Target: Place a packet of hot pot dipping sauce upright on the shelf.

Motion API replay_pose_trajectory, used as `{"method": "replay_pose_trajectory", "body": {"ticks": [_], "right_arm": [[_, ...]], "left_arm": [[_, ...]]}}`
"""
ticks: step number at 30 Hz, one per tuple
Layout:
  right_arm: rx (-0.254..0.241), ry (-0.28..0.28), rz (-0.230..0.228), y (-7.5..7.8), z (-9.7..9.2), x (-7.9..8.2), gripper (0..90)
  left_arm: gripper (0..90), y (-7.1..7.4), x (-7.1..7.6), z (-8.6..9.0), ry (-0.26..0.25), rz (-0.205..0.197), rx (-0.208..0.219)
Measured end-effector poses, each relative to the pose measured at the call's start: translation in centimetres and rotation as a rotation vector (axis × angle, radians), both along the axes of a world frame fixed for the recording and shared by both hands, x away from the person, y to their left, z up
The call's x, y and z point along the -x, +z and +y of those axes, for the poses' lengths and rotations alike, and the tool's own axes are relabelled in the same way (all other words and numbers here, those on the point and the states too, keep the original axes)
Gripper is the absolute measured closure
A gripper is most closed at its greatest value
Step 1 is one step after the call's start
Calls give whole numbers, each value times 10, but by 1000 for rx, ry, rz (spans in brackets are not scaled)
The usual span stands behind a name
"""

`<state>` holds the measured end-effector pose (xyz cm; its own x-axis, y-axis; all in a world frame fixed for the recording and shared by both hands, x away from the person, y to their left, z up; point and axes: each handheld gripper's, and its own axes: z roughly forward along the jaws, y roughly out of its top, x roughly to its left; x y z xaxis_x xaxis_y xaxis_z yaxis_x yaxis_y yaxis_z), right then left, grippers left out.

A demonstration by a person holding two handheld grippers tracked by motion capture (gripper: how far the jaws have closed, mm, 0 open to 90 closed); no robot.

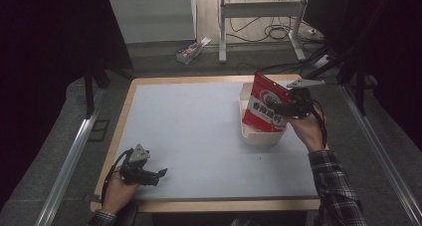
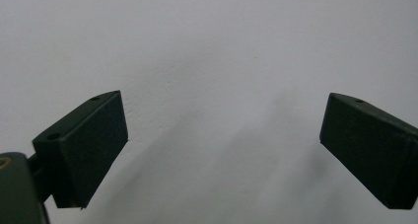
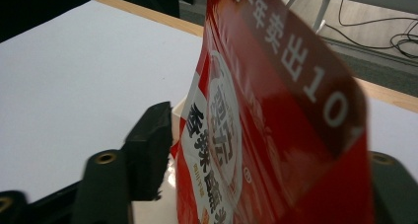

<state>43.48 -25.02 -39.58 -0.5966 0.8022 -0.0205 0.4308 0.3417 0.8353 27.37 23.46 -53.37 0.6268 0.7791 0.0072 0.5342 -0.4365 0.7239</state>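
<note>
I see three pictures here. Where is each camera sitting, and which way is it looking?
High view: above the person's side, looking forward and down on the table; both forearms show, with the left tool and right tool.
Left gripper view: on the left tool, looking down at bare table between open jaws.
Right gripper view: on the right tool, looking along its jaws at the red bag.
Shared: the red bag, standing in a white tray.

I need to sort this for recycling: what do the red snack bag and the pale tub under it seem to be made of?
Red snack bag: likely glossy plastic film; it creases and catches light, with printed white lettering. Pale rectangular tub: probably smooth moulded plastic, judging by its rounded rim and even cream colour, though the high view leaves that open.
</note>
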Motion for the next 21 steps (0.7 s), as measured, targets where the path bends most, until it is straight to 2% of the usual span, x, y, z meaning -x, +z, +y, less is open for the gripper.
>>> {"method": "replay_pose_trajectory", "body": {"ticks": [11, 21], "right_arm": [[26, 30, 16, -6, -2, 5, 139], [24, 33, 19, -7, -4, 9, 109]], "left_arm": [[42, 0, 0, 0, 1, -2, 4], [37, 3, 1, 3, -14, -10, 54]]}}
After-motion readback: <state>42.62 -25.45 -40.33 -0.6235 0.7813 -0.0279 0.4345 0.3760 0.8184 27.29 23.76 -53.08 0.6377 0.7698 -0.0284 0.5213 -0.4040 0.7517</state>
